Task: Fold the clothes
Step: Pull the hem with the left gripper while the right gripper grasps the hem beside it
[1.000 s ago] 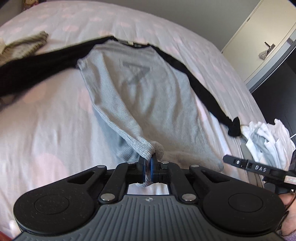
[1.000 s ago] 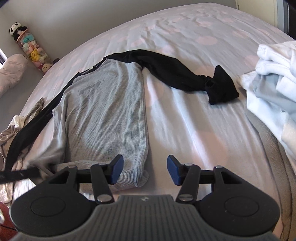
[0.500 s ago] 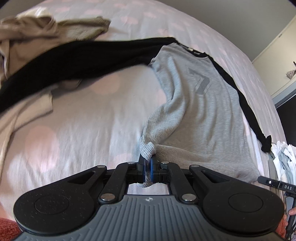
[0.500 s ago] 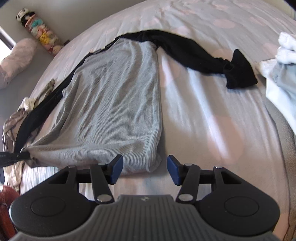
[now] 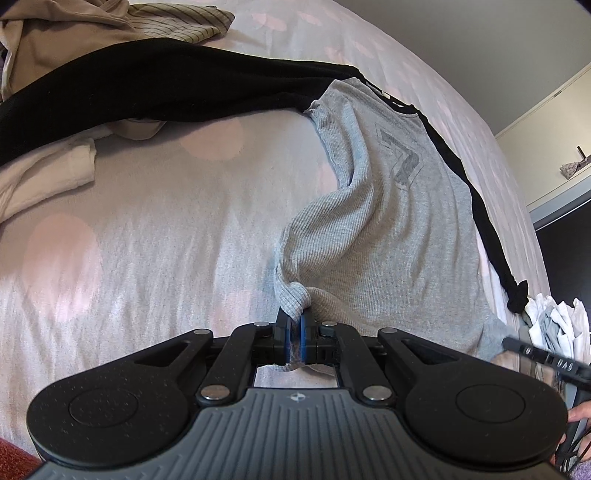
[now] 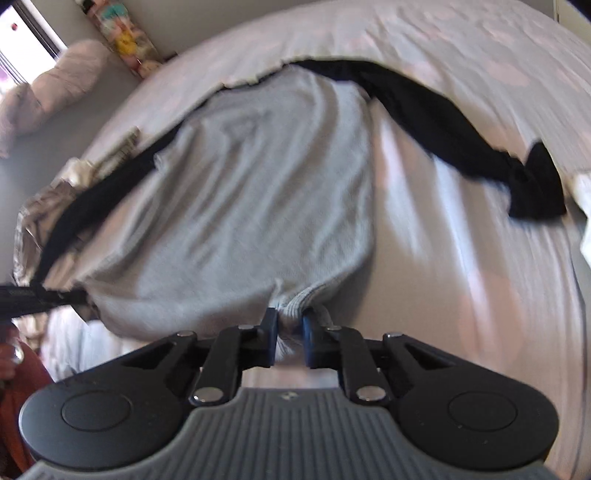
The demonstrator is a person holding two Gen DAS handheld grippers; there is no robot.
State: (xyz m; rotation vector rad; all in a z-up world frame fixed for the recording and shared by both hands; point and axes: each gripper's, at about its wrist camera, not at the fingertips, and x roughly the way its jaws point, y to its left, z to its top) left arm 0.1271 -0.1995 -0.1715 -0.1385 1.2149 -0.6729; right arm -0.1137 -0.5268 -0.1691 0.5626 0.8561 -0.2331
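The left hand-held gripper (image 5: 293, 325) is pinching the near left corner of the shirt (image 5: 388, 229) hem, its blue pads (image 5: 285, 334) nearly together with a bunched twist of grey ribbed cloth between them. The shirt is lying on the bed (image 5: 147, 229) ahead and to the right of this gripper, neckline at the far end, its printed chevron facing up. Its left side is puckering into soft folds running up from the pinched corner. One black sleeve (image 5: 147, 85) is stretching away to the far left across a heap of beige clothes (image 5: 74, 22); the other black sleeve (image 5: 491, 229) is trailing along the right edge of the shirt to a knotted cuff beside a white pile (image 5: 554, 321).

The right hand-held gripper (image 6: 290, 325) is gripping the near right part of the hem, a gathered lump of grey cloth filling the narrow gap between its pads (image 6: 308, 332). From the right wrist view, which is blurred, the shirt (image 6: 258, 206) is spreading ahead and to the left, with the black sleeve (image 6: 461, 136) running off to the right on the bed (image 6: 461, 277).

Both grippers are sitting low at the near edge of the bed, pointing forward along the shirt's length, roughly level with each other. The tip of the left gripper is showing at the left edge of the right view, and the right gripper's tip at the right edge of the left view.
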